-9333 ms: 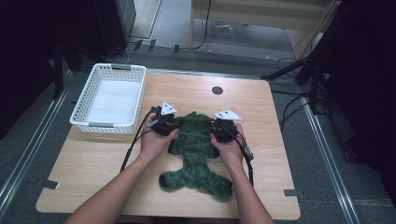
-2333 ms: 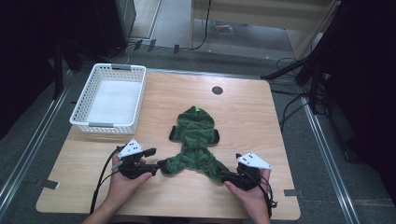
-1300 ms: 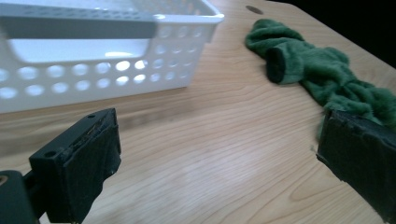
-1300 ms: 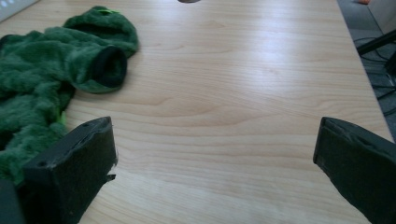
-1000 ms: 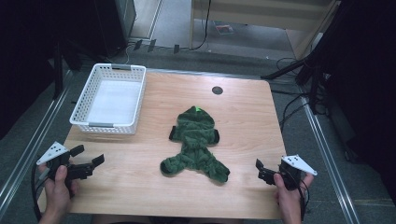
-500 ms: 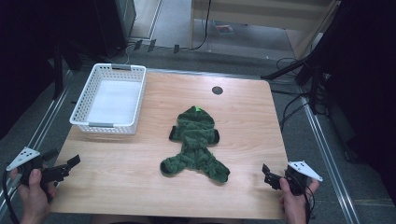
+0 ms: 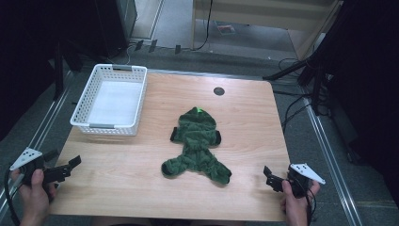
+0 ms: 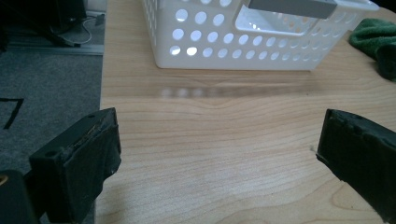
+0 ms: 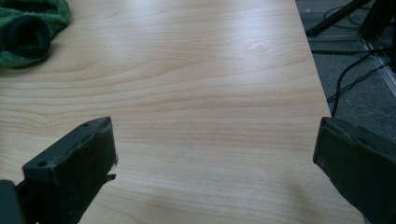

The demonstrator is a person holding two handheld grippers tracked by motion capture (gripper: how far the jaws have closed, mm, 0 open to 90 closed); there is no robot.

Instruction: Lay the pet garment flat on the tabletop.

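While both hands hung at the near corners of the table (image 7: pixel 141 188), the green plush garment (image 7: pixel 196 143) lay flat and alone in the middle of the board, well apart from either tool. Its hood pointed toward the far edge and its legs toward the near one. Bare wood ran open on every side of it. The left gripper (image 7: pixel 70 165) sat at the near left corner, partly past the table's left edge, its jaws spread wide and holding nothing. The right gripper (image 7: pixel 269 177) sat near the front right corner, just inside the right edge, its jaws likewise wide and empty. A white perforated basket (image 7: pixel 110 126) stood along the left edge, just beside the garment's left sleeve but not touching it.
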